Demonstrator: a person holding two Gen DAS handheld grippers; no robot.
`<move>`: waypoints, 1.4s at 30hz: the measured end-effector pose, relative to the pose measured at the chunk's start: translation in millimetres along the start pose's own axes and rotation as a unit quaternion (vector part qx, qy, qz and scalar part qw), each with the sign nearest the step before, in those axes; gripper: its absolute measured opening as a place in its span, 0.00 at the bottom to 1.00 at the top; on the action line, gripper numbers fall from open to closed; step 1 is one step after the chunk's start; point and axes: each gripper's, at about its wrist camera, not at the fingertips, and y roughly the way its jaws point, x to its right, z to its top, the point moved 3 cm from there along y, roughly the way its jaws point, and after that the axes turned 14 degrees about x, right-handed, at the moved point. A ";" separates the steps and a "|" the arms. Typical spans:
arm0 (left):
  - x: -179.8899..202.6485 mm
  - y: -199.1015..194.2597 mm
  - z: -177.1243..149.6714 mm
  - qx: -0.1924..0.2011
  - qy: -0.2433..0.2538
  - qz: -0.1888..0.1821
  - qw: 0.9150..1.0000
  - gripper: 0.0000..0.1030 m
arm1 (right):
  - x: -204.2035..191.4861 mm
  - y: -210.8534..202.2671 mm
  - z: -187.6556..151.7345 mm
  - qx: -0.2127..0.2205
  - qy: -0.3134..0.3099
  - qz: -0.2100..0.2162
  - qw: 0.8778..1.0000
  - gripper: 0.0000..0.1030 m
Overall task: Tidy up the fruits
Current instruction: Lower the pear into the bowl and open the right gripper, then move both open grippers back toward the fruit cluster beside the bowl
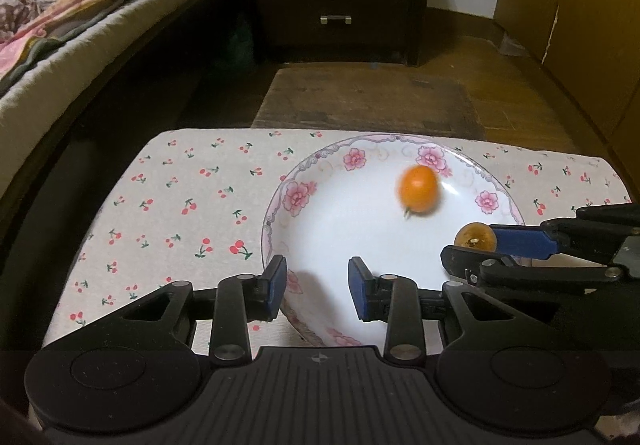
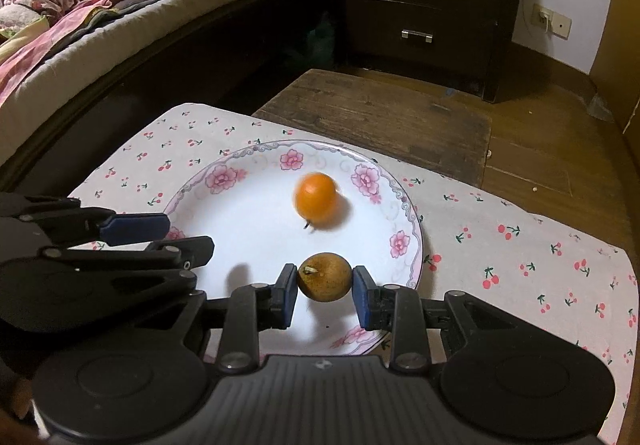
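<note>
Your cherry-print cloth (image 2: 520, 245) covers the low table, and on it sits the flowered plate (image 2: 224, 181), where the fruit is being gathered. No fruit lies on the cloth in either view, so by my reading the sorting is close to finished, though the near edge of the table is hidden behind both grippers.

One bright orange fruit (image 2: 316, 203) is already on the plate, toward its twelve o'clock side in the right wrist view. It is smeared, so it may be rolling; I cannot tell whether it has settled.

Your right gripper (image 2: 325, 285) has its pads pressed against both sides of a duller brownish fruit (image 2: 325, 277), held over the plate's five o'clock rim. That one is yet to be set down.

Your left gripper (image 1: 318, 287) stands with its fingers apart and nothing between them, over the plate's seven o'clock edge.

Whether the brown fruit touches the plate or hangs above it, I cannot make out.
</note>
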 end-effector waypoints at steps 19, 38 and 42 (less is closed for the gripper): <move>-8.0 -20.7 9.9 0.017 -0.014 -0.010 1.000 0.56 | 8.4 -22.2 18.9 0.020 0.041 0.014 0.999 0.33; -4.7 -65.9 -1.2 0.031 -0.001 -0.004 1.000 0.75 | -10.1 -78.5 10.0 0.014 0.001 -0.043 0.999 0.33; -4.1 -72.7 -9.1 0.027 0.008 -0.003 1.000 0.79 | -15.2 -88.3 2.8 0.009 -0.014 -0.049 0.999 0.34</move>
